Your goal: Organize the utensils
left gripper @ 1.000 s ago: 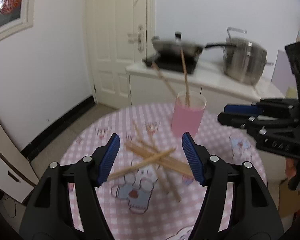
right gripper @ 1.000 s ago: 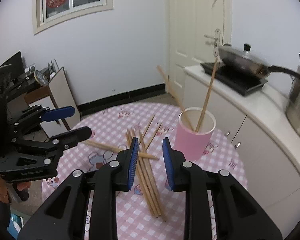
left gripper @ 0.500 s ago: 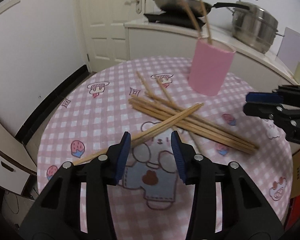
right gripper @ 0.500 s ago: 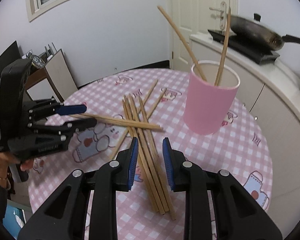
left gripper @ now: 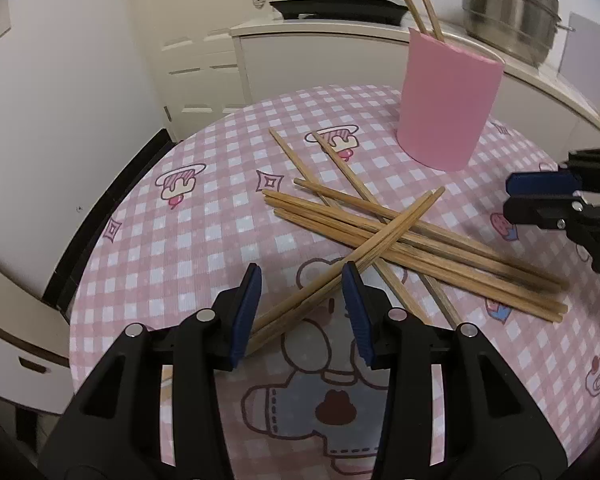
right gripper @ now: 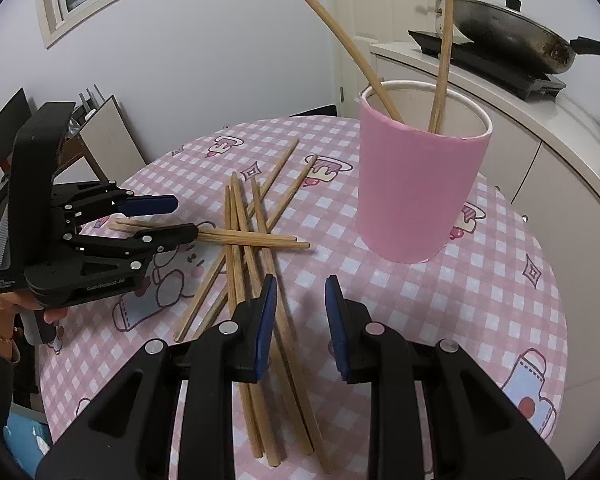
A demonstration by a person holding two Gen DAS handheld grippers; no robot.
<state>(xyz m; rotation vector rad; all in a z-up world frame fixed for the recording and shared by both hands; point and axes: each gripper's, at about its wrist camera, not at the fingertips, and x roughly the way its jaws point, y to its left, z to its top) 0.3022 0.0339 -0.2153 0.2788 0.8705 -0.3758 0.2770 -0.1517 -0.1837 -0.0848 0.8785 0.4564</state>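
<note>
Step in hand: pickup of loose chopsticks for the pink cup (right gripper: 416, 184), which stands upright at the far right of the round checked surface (left gripper: 188, 240) with two chopsticks already leaning in it. The rest of the chopsticks (left gripper: 420, 240) lie crossed in a loose pile mid-surface, near side of the cup and apart from it. The left hand-held gripper (left gripper: 300, 312) is set low over the crossing pair (left gripper: 340, 276); its jaws have just been closing, the pair sits between the blue pads, but gaps show on both sides, so nothing is clamped yet. The right hand-held gripper (right gripper: 300, 320) is held narrow but unclenched and empty, its left pad just beside the near ends of the parallel bundle (right gripper: 256, 280), none of them clearly between the pads. Next move, as judged: left jaws to be shut fully on the pair, then lifted, tipped upright and dropped into the cup. Right side needs a shift left to straddle one stick before closing. Risk: the crossing pair rests on the other sticks, so the pile may be dragged on lift.
</note>
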